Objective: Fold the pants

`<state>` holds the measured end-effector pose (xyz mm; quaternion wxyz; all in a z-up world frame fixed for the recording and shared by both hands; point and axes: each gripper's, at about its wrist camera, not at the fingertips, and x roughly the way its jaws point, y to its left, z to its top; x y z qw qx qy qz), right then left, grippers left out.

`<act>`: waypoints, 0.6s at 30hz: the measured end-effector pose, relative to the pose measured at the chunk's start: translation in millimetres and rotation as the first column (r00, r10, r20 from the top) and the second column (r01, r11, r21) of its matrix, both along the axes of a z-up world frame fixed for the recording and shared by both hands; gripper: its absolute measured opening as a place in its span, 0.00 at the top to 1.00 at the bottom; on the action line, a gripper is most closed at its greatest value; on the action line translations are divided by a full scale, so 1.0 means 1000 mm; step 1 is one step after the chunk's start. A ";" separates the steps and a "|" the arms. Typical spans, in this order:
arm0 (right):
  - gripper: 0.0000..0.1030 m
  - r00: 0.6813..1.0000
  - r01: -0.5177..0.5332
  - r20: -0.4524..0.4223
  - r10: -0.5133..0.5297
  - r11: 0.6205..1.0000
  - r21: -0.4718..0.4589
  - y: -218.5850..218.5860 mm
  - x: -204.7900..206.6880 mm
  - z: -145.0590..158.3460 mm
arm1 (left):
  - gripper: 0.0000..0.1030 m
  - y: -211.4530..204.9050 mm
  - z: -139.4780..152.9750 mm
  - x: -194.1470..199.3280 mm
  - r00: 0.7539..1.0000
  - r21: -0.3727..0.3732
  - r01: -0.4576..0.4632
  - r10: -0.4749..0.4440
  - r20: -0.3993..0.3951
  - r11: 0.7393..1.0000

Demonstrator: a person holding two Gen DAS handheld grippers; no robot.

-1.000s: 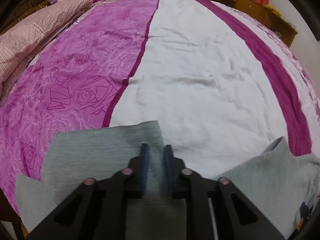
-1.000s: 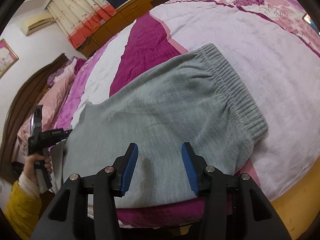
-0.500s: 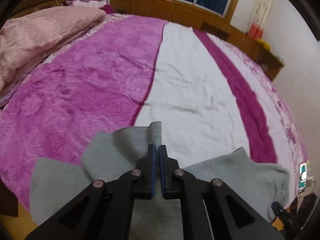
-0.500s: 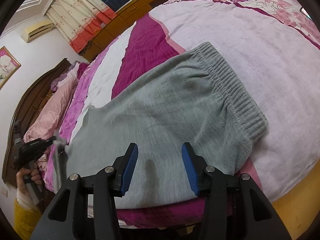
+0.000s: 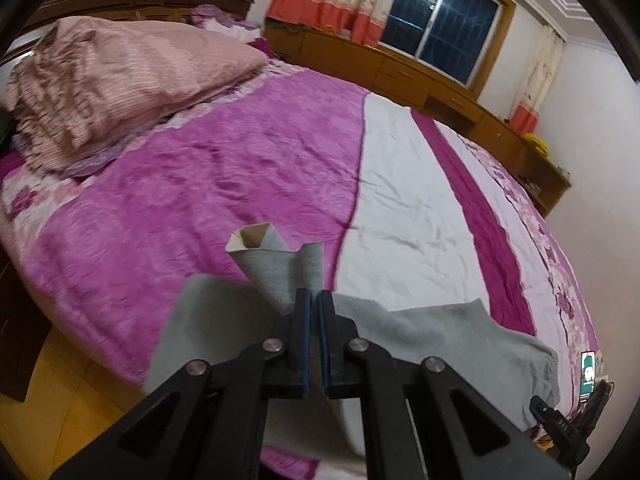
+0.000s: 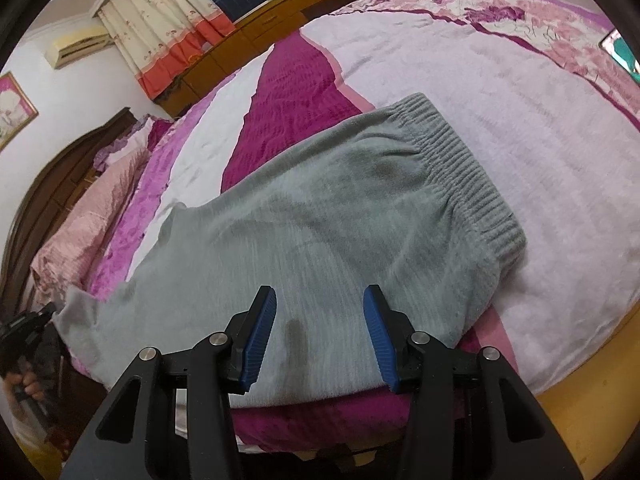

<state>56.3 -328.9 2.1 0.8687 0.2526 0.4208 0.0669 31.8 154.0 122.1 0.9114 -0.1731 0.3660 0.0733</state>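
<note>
Nearest in the left wrist view, the left hand-held gripper [image 5: 314, 295] has its blue pads pressed together on the leg end of the grey pants [image 5: 280, 272], and the pinched cloth stands up past the fingertips as a raised fold, one leg hem curled open so its pale inside shows. The rest of that leg hangs down and away on both sides of the jaws, clear of the bed [image 5: 224, 184] at this end. In the right wrist view the right hand-held gripper [image 6: 320, 304] hovers over the near edge of the pants [image 6: 320, 216] with its jaws partly apart; nothing is between the pads, and whether they touch the cloth cannot be told. A small dark spot sits on the fabric between those pads. The body of the pants lies flat across the bed's foot corner, the ribbed waistband [image 6: 460, 160] at the right on the pale lilac part of the cover, the legs running left towards the lifted end. At the far left edge of that view a person's hand [image 6: 28, 380] grips the handle of the other tool, blurred. Beyond the pants the cover shows magenta, white and dark purple bands. Further off lie a pink quilt [image 5: 116, 84] by the dark wooden headboard, then low wooden cabinets [image 5: 400, 72] along the wall, a dark window [image 5: 444, 28] with cream and orange curtains, and an air conditioner [image 6: 78, 46] high on the wall.
</note>
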 end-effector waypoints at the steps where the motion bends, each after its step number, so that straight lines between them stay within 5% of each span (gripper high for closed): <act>1: 0.62 1.000 0.000 0.001 0.000 1.000 -0.005 0.000 -0.001 0.000 | 0.96 0.005 -0.002 -0.004 1.000 0.005 -0.007 0.007 -0.003 1.000; 18: 0.62 1.000 0.004 -0.006 -0.004 0.999 -0.051 0.007 0.000 0.001 | 0.96 0.067 -0.081 -0.044 0.975 -0.070 -0.151 0.137 -0.174 0.986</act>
